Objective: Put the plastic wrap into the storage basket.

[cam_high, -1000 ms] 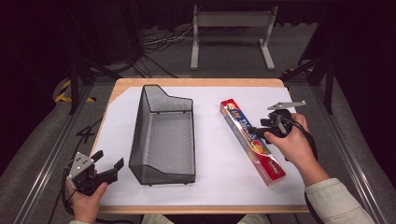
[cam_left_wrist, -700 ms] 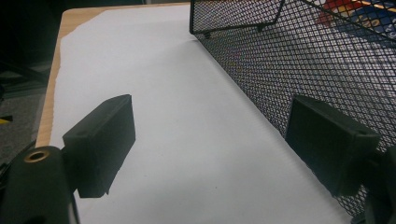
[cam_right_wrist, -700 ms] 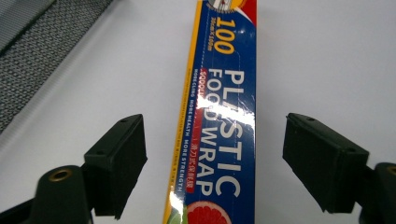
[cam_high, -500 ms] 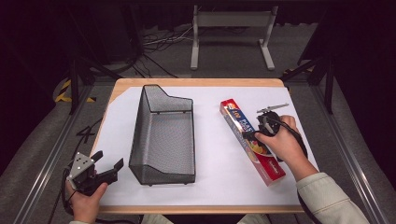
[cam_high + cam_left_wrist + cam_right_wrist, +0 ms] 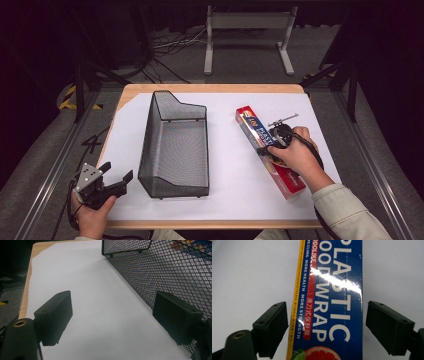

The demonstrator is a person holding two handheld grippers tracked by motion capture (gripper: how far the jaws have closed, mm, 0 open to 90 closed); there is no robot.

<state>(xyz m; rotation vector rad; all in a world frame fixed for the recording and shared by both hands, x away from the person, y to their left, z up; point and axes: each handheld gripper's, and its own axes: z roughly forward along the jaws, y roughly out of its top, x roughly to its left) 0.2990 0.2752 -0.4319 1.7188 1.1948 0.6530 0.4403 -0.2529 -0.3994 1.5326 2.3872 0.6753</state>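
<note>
A long red and blue plastic wrap box (image 5: 251,125) lies slantwise on the white sheet, right of centre. My right gripper (image 5: 272,142) points down over its middle. In the right gripper view the box (image 5: 332,302) runs between the two jaws. My right gripper (image 5: 327,307) is open: its jaws have just been opening, and the pads stand clear of the box's sides. My left gripper (image 5: 119,171) rests open and empty at the near left corner. In the left gripper view, my left gripper (image 5: 112,300) has its right jaw close beside the black mesh basket (image 5: 162,270).
The black wire mesh basket (image 5: 150,135) stands left of centre, its long side running away from me. White paper (image 5: 225,165) covers the wooden table, with bare sheet between basket and box. A metal stand (image 5: 247,22) and cables lie on the floor beyond.
My right gripper has come down onto the box and shifted a little left along it. Its jaws stand wider than before. The left gripper has stayed put.
</note>
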